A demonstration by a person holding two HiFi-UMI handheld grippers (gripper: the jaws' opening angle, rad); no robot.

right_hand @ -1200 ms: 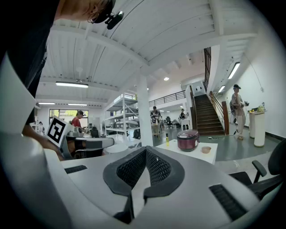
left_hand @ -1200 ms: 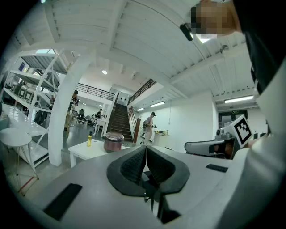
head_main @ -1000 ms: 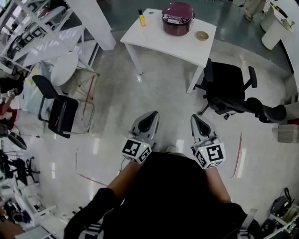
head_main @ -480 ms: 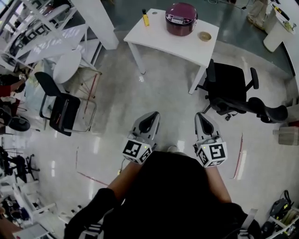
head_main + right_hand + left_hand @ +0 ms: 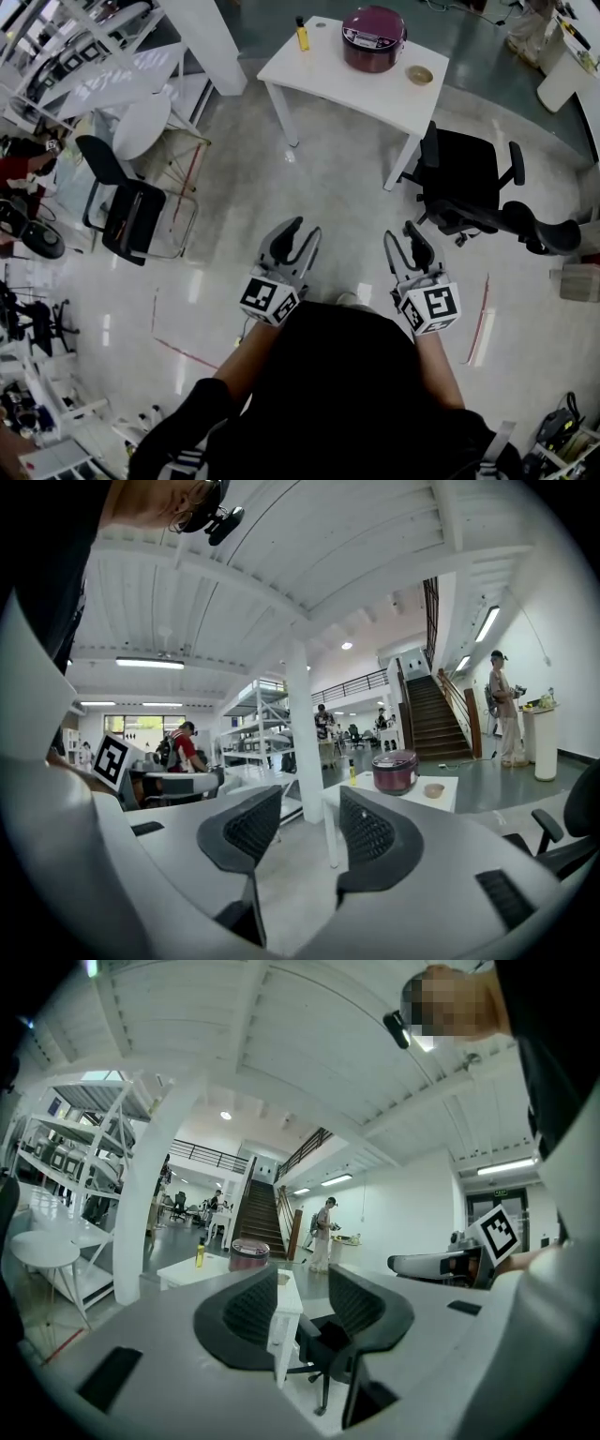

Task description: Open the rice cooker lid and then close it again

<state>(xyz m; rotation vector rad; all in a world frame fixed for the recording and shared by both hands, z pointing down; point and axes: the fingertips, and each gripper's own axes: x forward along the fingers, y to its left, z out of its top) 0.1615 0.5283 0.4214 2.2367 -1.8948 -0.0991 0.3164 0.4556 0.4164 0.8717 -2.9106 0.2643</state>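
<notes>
My left tool [image 5: 305,232] is over the floor; its jaws have just been opening and stand apart, with nothing in them; the dark red rice cooker [image 5: 374,37] sits far ahead on the white tabletop [image 5: 328,80], lid shut, between a yellow bottle [image 5: 303,34] and a small bowl [image 5: 419,75]; my right tool [image 5: 401,234] has just opened too, empty.

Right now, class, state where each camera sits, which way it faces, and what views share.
Head view: on the person's head, looking steeply down; shows torso, forearms, left gripper, right gripper.
Left gripper view: rides the left gripper, looks along its jaws toward the table.
Right gripper view: rides the right gripper, looks along its jaws likewise.
Shared: all see the rice cooker; both grippers' jaws have just been opening, empty.
</notes>
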